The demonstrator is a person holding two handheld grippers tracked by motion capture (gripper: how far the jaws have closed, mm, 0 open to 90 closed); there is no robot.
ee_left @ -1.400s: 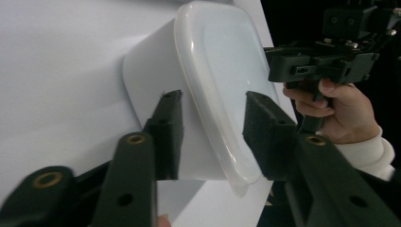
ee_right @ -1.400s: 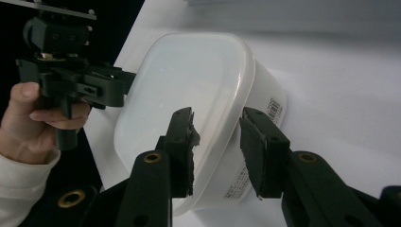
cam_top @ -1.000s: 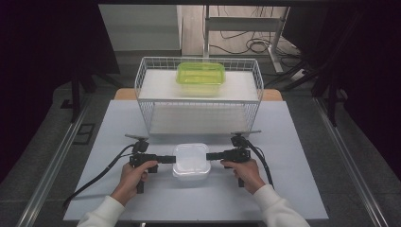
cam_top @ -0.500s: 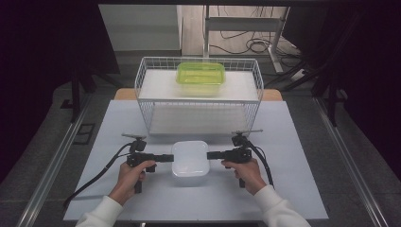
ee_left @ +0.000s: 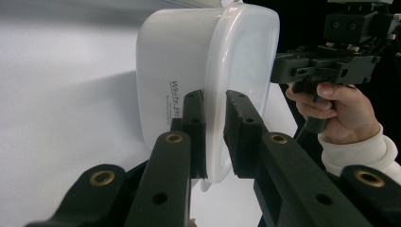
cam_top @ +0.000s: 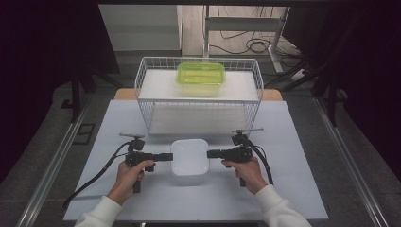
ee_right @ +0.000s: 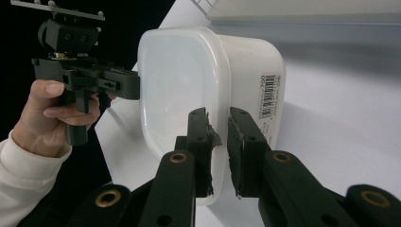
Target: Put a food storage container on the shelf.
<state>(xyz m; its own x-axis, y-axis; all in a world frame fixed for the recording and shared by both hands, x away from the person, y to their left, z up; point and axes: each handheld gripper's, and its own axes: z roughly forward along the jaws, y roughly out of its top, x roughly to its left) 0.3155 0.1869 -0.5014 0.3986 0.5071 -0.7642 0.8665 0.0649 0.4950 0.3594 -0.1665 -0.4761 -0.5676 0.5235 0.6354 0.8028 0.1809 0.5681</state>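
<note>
A white lidded container (cam_top: 189, 157) sits at the near middle of the pale table. My left gripper (cam_top: 169, 156) comes in level from the left and is shut on the container's (ee_left: 170, 71) lid rim; its jaws (ee_left: 215, 137) have just been closing on that edge. My right gripper (cam_top: 209, 153) mirrors it from the right, also shut on the container's (ee_right: 175, 80) rim after closing, the rim pinched between its pads (ee_right: 218, 142). Each gripper view shows the opposite gripper (ee_left: 283, 71) (ee_right: 127, 85) at the far rim. I cannot tell whether the container rests on the table.
A white wire basket (cam_top: 198, 101) stands behind the container, with a green lidded container (cam_top: 200, 78) on its upper shelf. Cables trail from both grippers toward the table's front. A table leg and floor cables lie beyond the basket.
Both grippers' jaws have narrowed onto the white container's rim. Hands and container have hardly shifted.
</note>
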